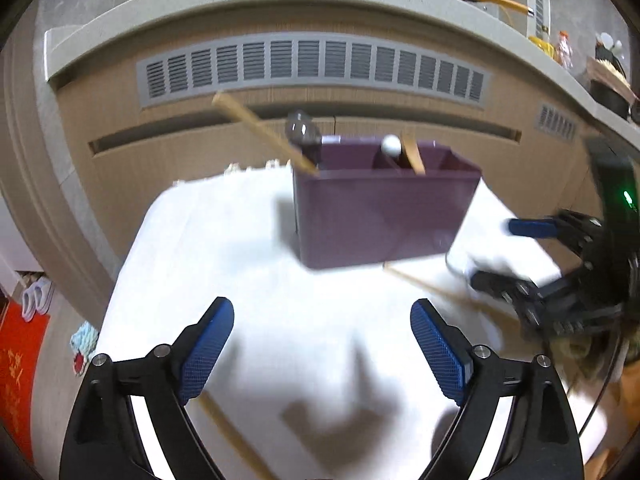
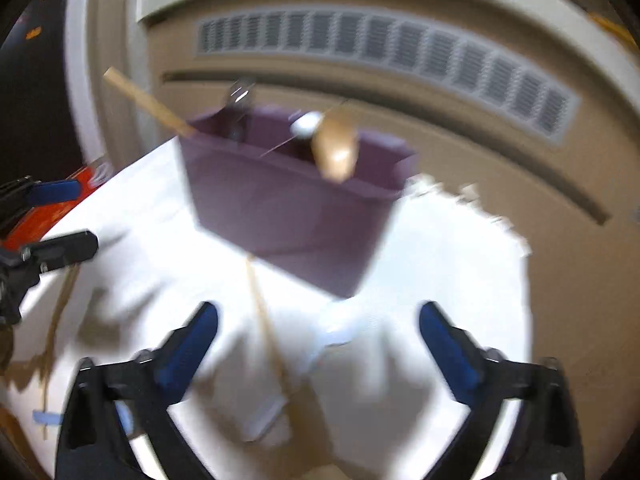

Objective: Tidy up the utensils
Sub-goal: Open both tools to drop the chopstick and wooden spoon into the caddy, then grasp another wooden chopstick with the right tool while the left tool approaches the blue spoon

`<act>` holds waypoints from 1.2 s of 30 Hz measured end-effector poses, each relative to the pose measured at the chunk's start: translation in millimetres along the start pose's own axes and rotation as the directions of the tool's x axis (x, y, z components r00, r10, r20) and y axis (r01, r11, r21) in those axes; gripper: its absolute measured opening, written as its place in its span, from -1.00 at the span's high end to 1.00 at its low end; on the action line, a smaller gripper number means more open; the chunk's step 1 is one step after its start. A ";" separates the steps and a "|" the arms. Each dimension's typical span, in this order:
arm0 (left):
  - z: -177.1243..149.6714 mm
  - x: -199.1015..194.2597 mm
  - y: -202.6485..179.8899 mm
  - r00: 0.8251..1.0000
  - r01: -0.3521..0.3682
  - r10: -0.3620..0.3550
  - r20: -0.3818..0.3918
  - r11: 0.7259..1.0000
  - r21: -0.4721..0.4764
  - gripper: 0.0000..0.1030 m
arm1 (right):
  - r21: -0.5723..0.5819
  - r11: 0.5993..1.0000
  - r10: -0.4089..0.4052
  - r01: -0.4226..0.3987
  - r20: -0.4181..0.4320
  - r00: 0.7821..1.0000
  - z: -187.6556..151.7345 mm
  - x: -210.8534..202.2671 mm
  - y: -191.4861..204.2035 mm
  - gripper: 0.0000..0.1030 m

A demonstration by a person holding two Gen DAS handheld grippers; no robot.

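Both grippers are spread and hold nothing: the left gripper (image 1: pixel 322 354) and the right gripper (image 2: pixel 318 354) hover over the white cloth (image 1: pixel 248 264). The purple bin (image 1: pixel 380 216) stands on the cloth, with a wooden stick (image 1: pixel 264 132), a metal spoon (image 1: pixel 302 130) and a wooden spoon (image 2: pixel 336 150) upright inside, so handles stay reachable. A chopstick (image 1: pixel 424 286) lies loose beside the bin, probably next to collect.

- The only writing in view sits on a red mat (image 1: pixel 18 376) at the lower left of the left wrist view: gold characters run down it, too small and cut off to read.
- The right wrist view is blurred by motion, and no text, label, brand or number can be read in it.
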State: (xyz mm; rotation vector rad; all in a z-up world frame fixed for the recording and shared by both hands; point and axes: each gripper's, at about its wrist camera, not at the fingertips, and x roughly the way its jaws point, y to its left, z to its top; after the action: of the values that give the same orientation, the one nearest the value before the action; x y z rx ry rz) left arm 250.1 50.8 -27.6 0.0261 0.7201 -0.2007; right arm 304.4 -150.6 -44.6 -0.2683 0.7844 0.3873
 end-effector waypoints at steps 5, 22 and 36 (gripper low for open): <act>-27.6 -5.1 12.7 0.999 0.008 -0.009 -0.032 0.999 -0.043 -0.75 | -0.036 0.993 0.103 -0.109 -0.134 0.986 4.5 33.1 21.2 0.35; -44.2 -18.9 5.0 0.983 0.162 -0.162 -0.092 0.987 -0.004 -1.00 | -0.002 0.992 0.122 -0.123 -0.148 0.982 -8.3 -0.9 21.2 0.88; -62.6 -6.6 -75.9 0.947 0.243 -0.196 -0.255 0.956 0.166 -0.96 | 0.099 0.974 0.209 -0.206 -0.024 0.978 -43.5 -86.3 18.8 0.88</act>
State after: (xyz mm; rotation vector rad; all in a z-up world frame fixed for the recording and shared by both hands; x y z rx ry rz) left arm 189.8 -16.6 -66.9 0.1595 0.9393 -0.4896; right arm 213.3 -170.5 -13.0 -0.1034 0.8656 0.5413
